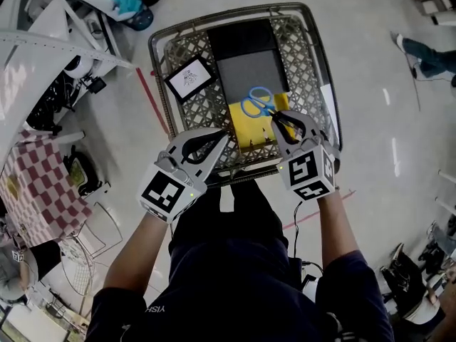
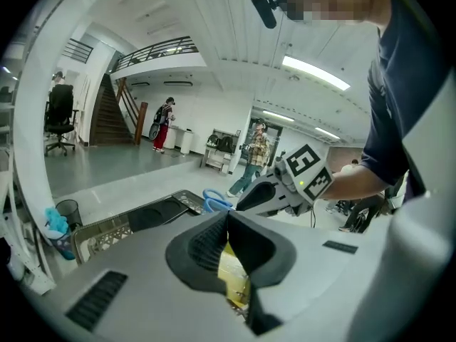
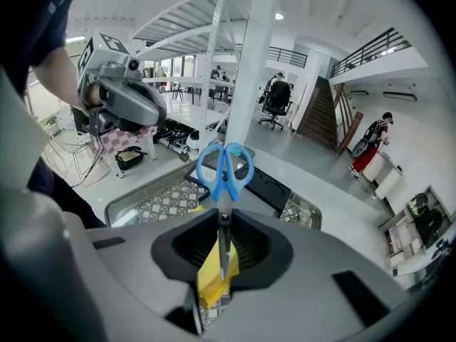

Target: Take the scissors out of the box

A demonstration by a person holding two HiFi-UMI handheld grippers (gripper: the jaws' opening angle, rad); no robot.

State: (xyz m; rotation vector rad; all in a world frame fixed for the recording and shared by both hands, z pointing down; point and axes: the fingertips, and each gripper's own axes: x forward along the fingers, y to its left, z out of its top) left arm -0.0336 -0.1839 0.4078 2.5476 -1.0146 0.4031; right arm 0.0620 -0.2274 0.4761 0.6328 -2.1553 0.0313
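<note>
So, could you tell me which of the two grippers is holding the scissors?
The right gripper: its jaws pinch the scissors by the blades, while the left gripper has its jaws closed on nothing.

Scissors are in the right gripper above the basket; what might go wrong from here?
The right gripper pinches the scissors only by their thin blades, handles sticking out; they may swivel or slip into the basket. The left gripper, shut on the yellow box, sits close; a bump could knock them loose.

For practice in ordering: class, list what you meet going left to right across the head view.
Checked cloth → framed card → blue scissors → person's leg.
</note>
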